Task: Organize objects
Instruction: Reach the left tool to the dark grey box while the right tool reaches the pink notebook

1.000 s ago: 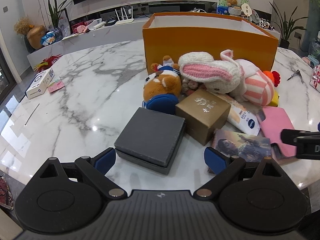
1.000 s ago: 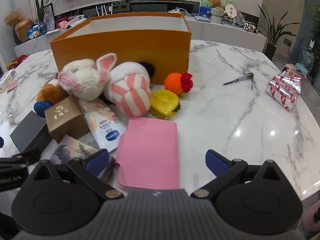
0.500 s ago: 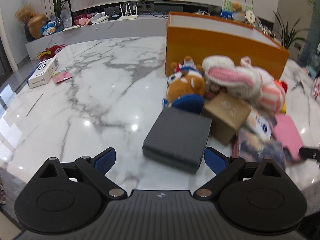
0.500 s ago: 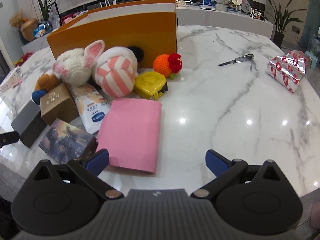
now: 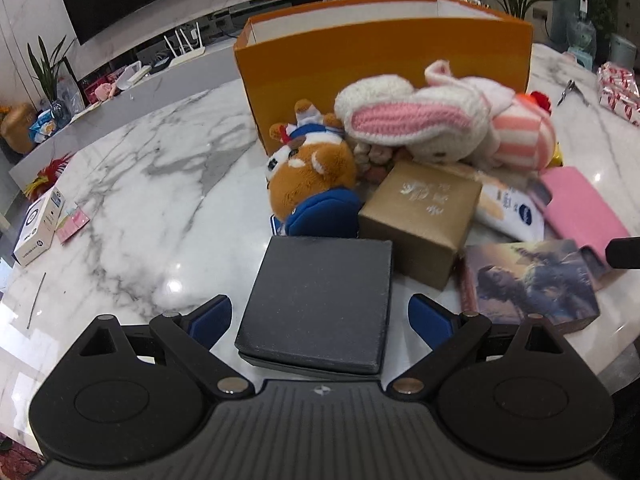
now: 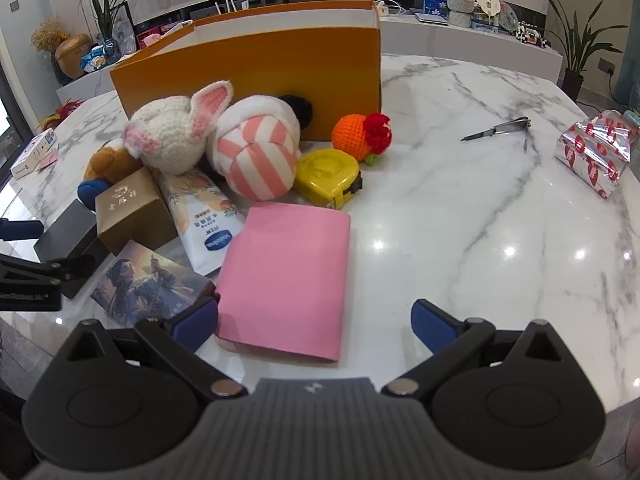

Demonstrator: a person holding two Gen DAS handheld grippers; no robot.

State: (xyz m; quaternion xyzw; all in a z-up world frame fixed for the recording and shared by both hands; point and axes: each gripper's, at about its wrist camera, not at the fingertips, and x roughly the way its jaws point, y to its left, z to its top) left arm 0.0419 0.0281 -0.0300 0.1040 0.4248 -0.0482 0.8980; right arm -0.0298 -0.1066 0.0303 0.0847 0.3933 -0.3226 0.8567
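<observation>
the left tongs (image 5: 319,316) are held wide open low over the marble table (image 5: 152,208), and a dark grey box (image 5: 318,300) is seen lying flat between the two blue fingertips (image 5: 212,316), with a gap on each side; nothing is gripped. just beyond the grey box, a brown box (image 5: 420,220) with silver lettering is set at an angle, touching it at a corner. a plush dog (image 5: 312,172) is laid on its side left of the brown box, with a blue pouch (image 5: 324,216) against it. behind these, a knitted rabbit (image 5: 416,120) and a striped ball (image 5: 524,140) are piled against the front wall of a tall orange box (image 5: 380,60).

the right tongs (image 6: 314,322) are likewise spread wide and hold nothing. a pink book (image 6: 288,276) is seen flat on the table between the fingertips (image 6: 196,320), nearer the left one and not clearly touched. a picture card (image 6: 148,284) is laid just left of the book, and a white tube (image 6: 204,216) is lodged between the book and the brown box. a yellow tape measure (image 6: 328,176) is placed just beyond the book, with an orange knitted ball (image 6: 360,136) behind it, beside the orange box. well apart, on the right of the table, a metal clipper (image 6: 496,130) and a foil packet (image 6: 596,152) are found. a small white carton (image 5: 38,232) is left at the far left edge.
</observation>
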